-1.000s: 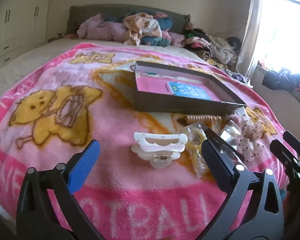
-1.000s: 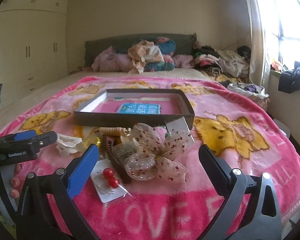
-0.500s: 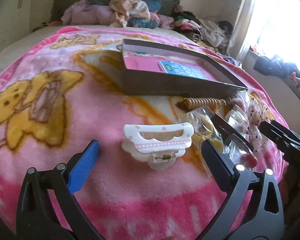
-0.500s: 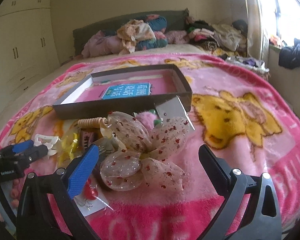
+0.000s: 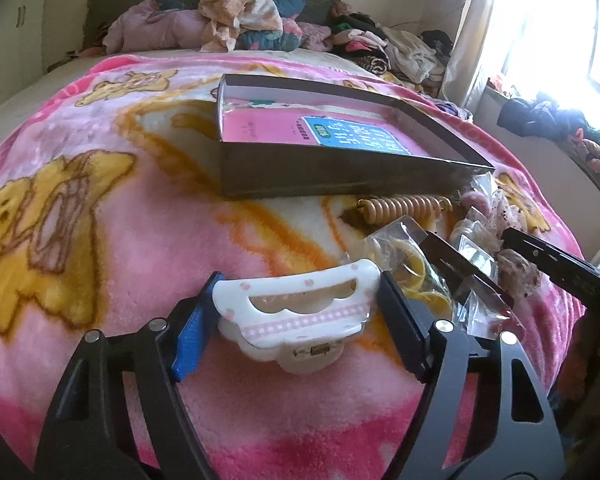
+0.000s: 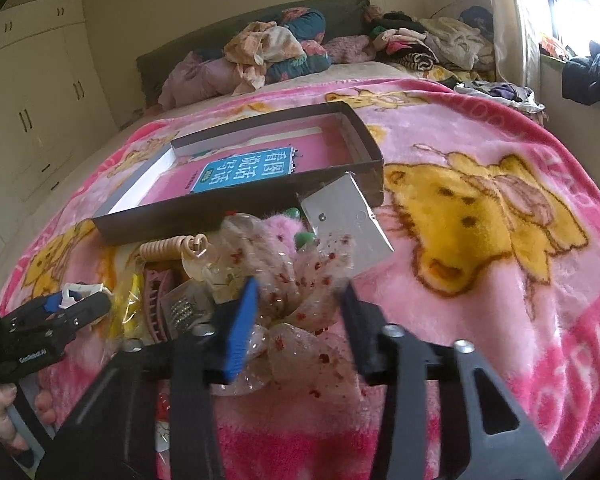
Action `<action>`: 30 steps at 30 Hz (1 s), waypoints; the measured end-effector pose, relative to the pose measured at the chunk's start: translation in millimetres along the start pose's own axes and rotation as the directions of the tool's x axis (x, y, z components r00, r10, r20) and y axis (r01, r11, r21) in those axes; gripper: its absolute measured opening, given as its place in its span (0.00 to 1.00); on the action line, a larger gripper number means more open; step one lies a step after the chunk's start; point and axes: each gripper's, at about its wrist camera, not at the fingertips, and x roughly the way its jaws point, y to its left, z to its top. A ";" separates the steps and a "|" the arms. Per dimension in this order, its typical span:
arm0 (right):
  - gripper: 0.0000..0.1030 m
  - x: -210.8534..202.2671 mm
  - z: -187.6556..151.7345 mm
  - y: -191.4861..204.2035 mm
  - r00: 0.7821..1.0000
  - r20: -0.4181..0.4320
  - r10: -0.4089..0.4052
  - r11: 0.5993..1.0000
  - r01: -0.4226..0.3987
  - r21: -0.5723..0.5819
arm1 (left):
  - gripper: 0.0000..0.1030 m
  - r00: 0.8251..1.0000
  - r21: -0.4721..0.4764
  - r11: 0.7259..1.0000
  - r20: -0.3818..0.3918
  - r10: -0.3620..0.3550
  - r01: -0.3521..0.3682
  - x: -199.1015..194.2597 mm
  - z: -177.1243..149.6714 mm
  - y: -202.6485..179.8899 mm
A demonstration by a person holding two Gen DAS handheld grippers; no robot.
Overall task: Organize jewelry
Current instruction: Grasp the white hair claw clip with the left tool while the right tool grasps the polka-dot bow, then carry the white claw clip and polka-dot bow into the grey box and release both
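Left wrist: left gripper [image 5: 296, 300] closing w/ white hair clip [image 5: 296, 312] betw its jaws on pink blanket [image 5: 100, 240], box [image 5: 340, 176] behind; right wrist: right gripper [image 6: 298, 300] closing round sheer bow [image 6: 300, 280], book [image 6: 252, 164] in box reads 看图说写话.

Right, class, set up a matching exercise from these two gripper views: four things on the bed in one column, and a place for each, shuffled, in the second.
Things
1. white hair claw
2. sheer spotted bow
3. pink book
4. tan spiral hair tie

Places
A. inside the dark shallow box
B. on the blanket just in front of the box wall
C. between the fingers of the closing left hand-held gripper
D. between the fingers of the closing right hand-held gripper

Pairs: 1-C, 2-D, 3-A, 4-B
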 end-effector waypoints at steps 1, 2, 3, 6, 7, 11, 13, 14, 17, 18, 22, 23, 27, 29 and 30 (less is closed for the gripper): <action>0.24 -1.8 0.1 -1.9 1.000 0.006 0.003 1.000 -0.003 0.004 | 0.61 1.000 0.001 1.000 0.001 -0.004 0.004 -0.8 0.2 -0.3; 0.22 -2.1 0.4 -2.8 1.000 0.010 0.002 1.000 -0.002 0.005 | 0.61 1.000 0.002 1.000 0.000 -0.007 0.007 -1.6 -0.2 0.0; 0.17 -4.1 0.5 -4.9 1.000 0.017 0.000 1.000 0.000 0.006 | 0.61 1.000 0.004 1.000 -0.001 -0.011 0.011 -2.3 0.2 -0.1; 0.11 -9.4 1.3 -11.1 0.999 0.035 0.008 1.000 -0.009 0.019 | 0.61 1.000 -0.001 1.000 0.006 -0.018 0.018 -6.8 1.1 0.4; 0.07 -12.5 2.1 -14.0 0.999 0.046 0.008 1.000 -0.009 0.025 | 0.61 1.000 0.001 1.000 0.010 -0.019 0.019 -8.5 2.1 0.1; 0.07 -23.7 6.7 -24.2 0.997 0.079 0.012 0.999 -0.015 0.037 | 0.61 0.999 0.001 1.000 0.028 -0.020 0.020 -15.0 10.5 -1.2; 0.06 -28.2 9.9 -28.7 0.996 0.093 0.010 0.999 -0.014 0.042 | 0.61 0.999 0.000 1.000 0.042 -0.019 0.019 -17.6 15.4 -1.6; 0.06 -31.0 12.2 -31.8 0.995 0.101 0.007 0.999 -0.012 0.046 | 0.61 0.999 0.002 1.000 0.051 -0.018 0.018 -18.8 19.9 -2.2; 0.06 -36.2 19.1 -39.3 0.993 0.119 -0.003 0.998 -0.004 0.059 | 0.61 0.998 0.003 1.000 0.066 -0.019 0.019 -19.0 31.8 -2.7; 0.06 -37.2 21.3 -41.4 0.992 0.124 -0.004 0.998 -0.004 0.064 | 0.61 0.997 0.005 1.000 0.069 -0.018 0.018 -18.2 34.1 -3.6; 0.06 -42.4 33.6 -51.3 0.989 0.149 -0.018 0.997 0.006 0.080 | 0.61 0.997 -0.003 1.000 0.080 -0.018 0.018 -10.7 49.9 -4.2; 0.06 -43.5 37.0 -52.8 0.988 0.155 -0.023 0.997 0.010 0.081 | 0.61 0.996 -0.003 1.000 0.088 -0.016 0.016 -8.3 55.4 -5.2; 0.06 -43.8 52.4 -57.7 0.984 0.173 -0.032 0.996 0.017 0.086 | 0.61 0.995 0.004 1.000 0.103 -0.017 0.017 -0.8 69.6 -10.2; 0.06 -43.1 61.2 -58.2 0.983 0.183 -0.032 0.996 0.017 0.084 | 0.61 0.994 0.010 1.000 0.111 -0.017 0.016 3.9 77.8 -12.2; 0.06 -42.9 64.3 -58.1 0.982 0.187 -0.032 0.996 0.017 0.083 | 0.61 0.993 0.013 1.000 0.114 -0.017 0.015 6.3 80.7 -12.7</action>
